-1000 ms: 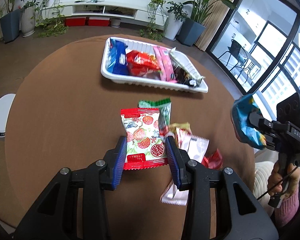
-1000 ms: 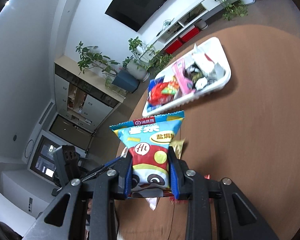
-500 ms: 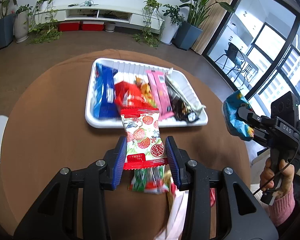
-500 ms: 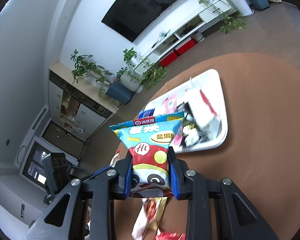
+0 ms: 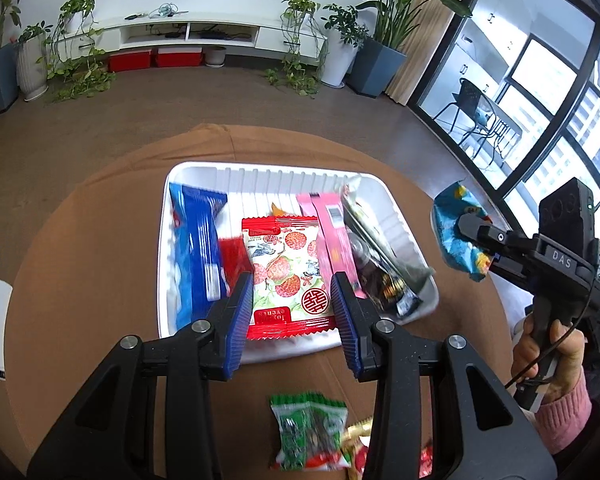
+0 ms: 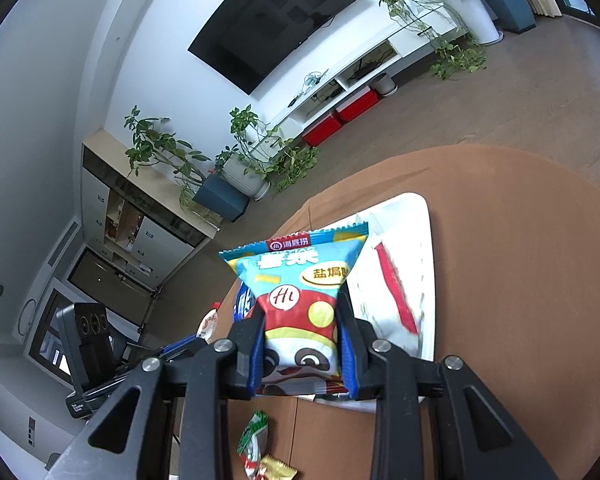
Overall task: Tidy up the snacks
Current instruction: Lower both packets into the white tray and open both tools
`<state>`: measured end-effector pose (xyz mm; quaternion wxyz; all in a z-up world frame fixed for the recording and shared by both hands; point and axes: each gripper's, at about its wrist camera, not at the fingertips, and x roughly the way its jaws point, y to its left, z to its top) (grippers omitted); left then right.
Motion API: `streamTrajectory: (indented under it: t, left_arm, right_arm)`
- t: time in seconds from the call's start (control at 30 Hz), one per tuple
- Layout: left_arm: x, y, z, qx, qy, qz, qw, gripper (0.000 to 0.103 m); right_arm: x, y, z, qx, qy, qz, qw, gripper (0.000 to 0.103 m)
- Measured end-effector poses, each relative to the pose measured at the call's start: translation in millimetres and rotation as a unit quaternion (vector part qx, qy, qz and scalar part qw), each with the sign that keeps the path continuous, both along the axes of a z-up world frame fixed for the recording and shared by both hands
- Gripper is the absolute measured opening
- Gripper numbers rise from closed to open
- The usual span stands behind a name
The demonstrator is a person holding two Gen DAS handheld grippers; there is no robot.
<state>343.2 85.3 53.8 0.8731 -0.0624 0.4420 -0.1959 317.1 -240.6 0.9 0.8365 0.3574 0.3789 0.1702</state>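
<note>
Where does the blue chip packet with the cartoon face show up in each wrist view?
Left wrist: blue chip packet at the right edge, clamped in the right hand-held gripper, beside the white tray.
Right wrist: centre of the picture, between that gripper's blue pads.
Shared landmark: the white tray.

I see bare tray (image 5: 260,184) floor only along its far wall; packets crowd the rest. Loose snacks (image 5: 310,436) clutter the bench's (image 5: 92,240) near edge, while its left side lies open for passing.
</note>
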Motion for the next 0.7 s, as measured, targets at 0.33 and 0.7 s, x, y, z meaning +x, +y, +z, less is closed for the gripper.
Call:
streamTrajectory:
  t: [0.33,0.7]
  left_arm:
    - [44,-6,-11,0.006,0.013,0.000,0.9999,0.037]
    - [71,-14,-21,0.023,0.018,0.007,0.9995,0.038]
  right_arm:
    - [32,25,-4,-0.011,0.005,0.033,0.999,0.033]
    - [74,65,-8,-0.033,0.014,0.059,0.998,0.033]
